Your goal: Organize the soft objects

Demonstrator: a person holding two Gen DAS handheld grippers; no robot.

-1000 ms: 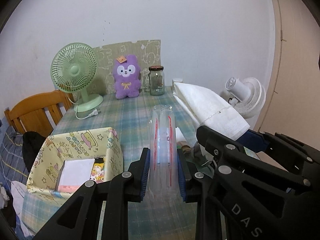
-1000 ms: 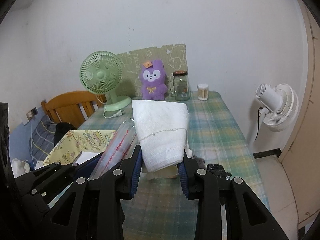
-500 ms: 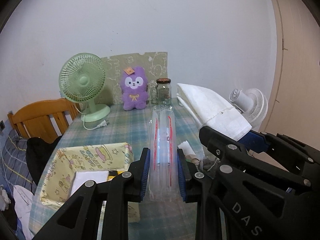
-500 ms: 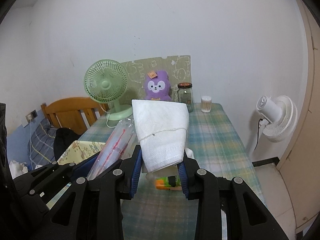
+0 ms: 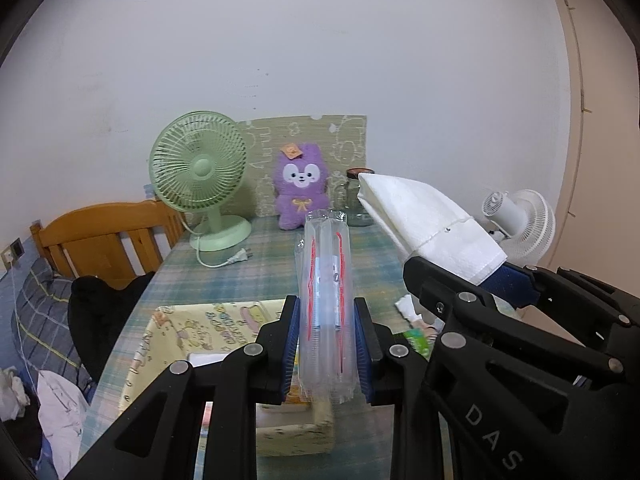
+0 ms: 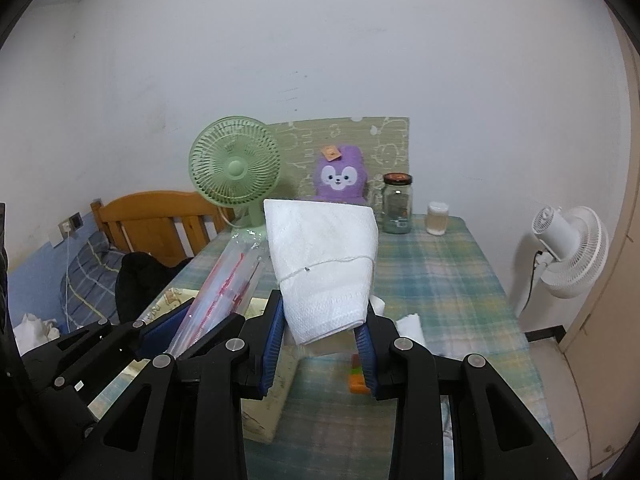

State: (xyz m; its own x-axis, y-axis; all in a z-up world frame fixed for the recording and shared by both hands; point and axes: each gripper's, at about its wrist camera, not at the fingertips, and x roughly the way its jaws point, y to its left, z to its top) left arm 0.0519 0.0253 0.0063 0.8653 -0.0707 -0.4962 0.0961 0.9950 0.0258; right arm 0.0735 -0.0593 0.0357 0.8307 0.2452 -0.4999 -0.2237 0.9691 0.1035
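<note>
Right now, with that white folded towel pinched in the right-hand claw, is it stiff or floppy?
Probably soft. The white towel juts forward from the right gripper without drooping, likely because it is folded thick and tied with a thread. Untied, it would probably flop. It looks light, and its textured weave should resist slipping.

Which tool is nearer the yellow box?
Left. The left tool, holding a clear packet, hangs right over the yellow box. The right tool, holding a white towel, is beside the box.
</note>
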